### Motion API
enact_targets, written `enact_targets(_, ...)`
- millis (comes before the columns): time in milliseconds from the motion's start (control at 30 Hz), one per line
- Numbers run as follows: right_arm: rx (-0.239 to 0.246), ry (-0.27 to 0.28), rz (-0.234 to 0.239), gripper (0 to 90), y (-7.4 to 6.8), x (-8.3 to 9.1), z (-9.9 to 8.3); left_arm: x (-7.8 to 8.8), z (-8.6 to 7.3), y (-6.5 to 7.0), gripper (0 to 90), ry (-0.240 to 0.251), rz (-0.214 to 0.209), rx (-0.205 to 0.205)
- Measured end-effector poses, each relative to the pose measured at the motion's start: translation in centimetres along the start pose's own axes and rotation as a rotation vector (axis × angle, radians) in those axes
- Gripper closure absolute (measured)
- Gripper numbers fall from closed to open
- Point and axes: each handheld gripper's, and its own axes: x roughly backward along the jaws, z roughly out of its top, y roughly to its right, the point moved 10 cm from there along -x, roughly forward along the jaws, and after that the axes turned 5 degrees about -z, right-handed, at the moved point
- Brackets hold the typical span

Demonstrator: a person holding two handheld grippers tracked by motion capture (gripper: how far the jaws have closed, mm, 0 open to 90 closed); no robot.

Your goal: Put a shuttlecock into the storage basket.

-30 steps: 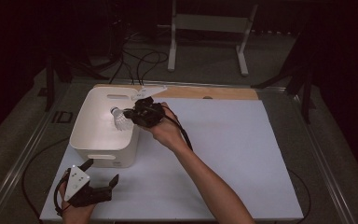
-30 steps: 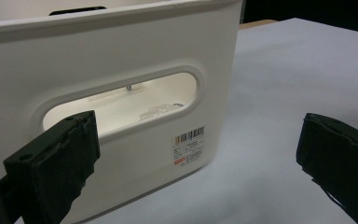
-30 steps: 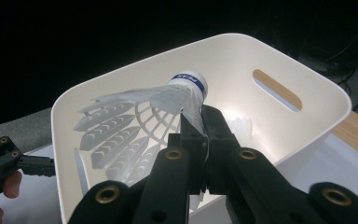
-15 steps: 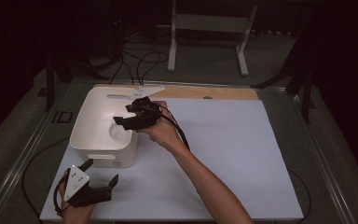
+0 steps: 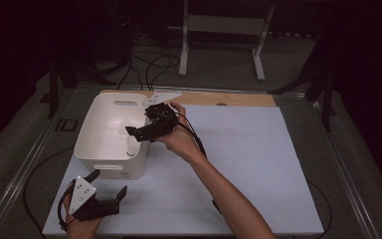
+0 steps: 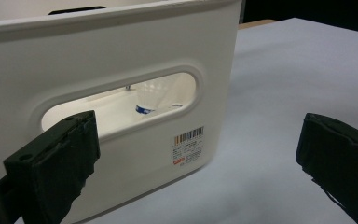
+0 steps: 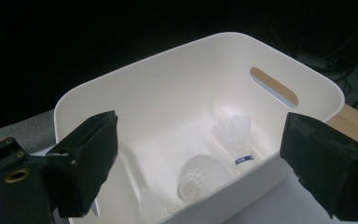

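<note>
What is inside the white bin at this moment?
The white bin holds three white shuttlecocks. Its near wall hides the rest of the floor.

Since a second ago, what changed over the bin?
The right gripper, jaws just opened, let go of the white shuttlecock it held above the white bin; it now lies inside with others. The left gripper and bin kept their places.
</note>
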Motion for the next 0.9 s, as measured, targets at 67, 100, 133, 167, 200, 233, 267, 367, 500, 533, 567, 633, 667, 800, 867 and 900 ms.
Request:
enact_targets(67,0.004,-0.005,-0.002,10.4,0.1,0.2,-0.1,0.0,0.0,0.0,0.0,0.0,0.0,0.0)
enact_targets(100,0.006,-0.005,-0.006,10.0,0.2,0.3,-0.2,0.0,0.0,0.0,0.0,0.0,0.0,-0.001)
enact_targets(133,0.008,-0.007,-0.005,10.0,0.2,0.5,-0.3,0.0,0.0,0.0,0.0,-0.001,0.0,-0.001)
enact_targets(167,0.012,-0.007,-0.002,9.6,0.2,0.6,-0.3,0.0,0.0,0.0,0.0,-0.001,0.001,-0.001)
enact_targets(200,0.012,-0.009,-0.002,9.5,0.3,0.7,-0.4,0.0,0.0,0.0,0.0,-0.001,0.0,-0.001)
enact_targets(233,0.011,-0.008,-0.009,9.5,0.4,0.8,-0.5,0.0,0.0,0.0,0.0,0.0,0.0,0.0)
enact_targets(267,0.01,-0.004,-0.011,9.5,0.4,0.9,-0.6,0.0,0.0,0.0,0.0,-0.001,0.001,-0.001)
enact_targets(367,0.007,-0.002,-0.012,9.1,0.6,1.3,-0.8,0.0,0.0,0.0,0.0,-0.001,0.001,0.0)
enact_targets(500,0.009,0.008,-0.025,9.1,1.0,1.8,-1.0,0.0,0.0,0.0,0.0,0.0,0.001,-0.001)
enact_targets(533,0.01,0.008,-0.027,9.1,1.1,2.0,-1.1,0.0,0.0,0.0,0.0,-0.001,0.002,-0.001)
enact_targets(567,0.011,0.012,-0.029,9.1,1.2,2.2,-1.2,0.0,0.0,0.0,0.0,-0.001,0.001,-0.001)
enact_targets(633,0.009,0.013,-0.035,9.1,1.3,2.4,-1.4,0.0,0.0,0.0,0.0,-0.001,0.001,-0.002)
enact_targets(667,0.009,0.014,-0.034,9.1,1.4,2.5,-1.5,0.0,0.0,0.0,0.0,-0.001,0.001,-0.003)
enact_targets(800,0.011,0.019,-0.045,9.1,1.7,2.9,-1.9,0.0,0.0,0.0,0.0,-0.001,0.002,-0.004)
enact_targets(867,0.012,0.021,-0.05,9.1,1.9,3.1,-2.2,0.0,0.0,0.0,0.0,0.0,0.002,-0.002)
enact_targets(900,0.01,0.021,-0.053,9.1,2.0,3.2,-2.3,0.0,0.0,0.0,0.0,-0.001,0.001,-0.002)
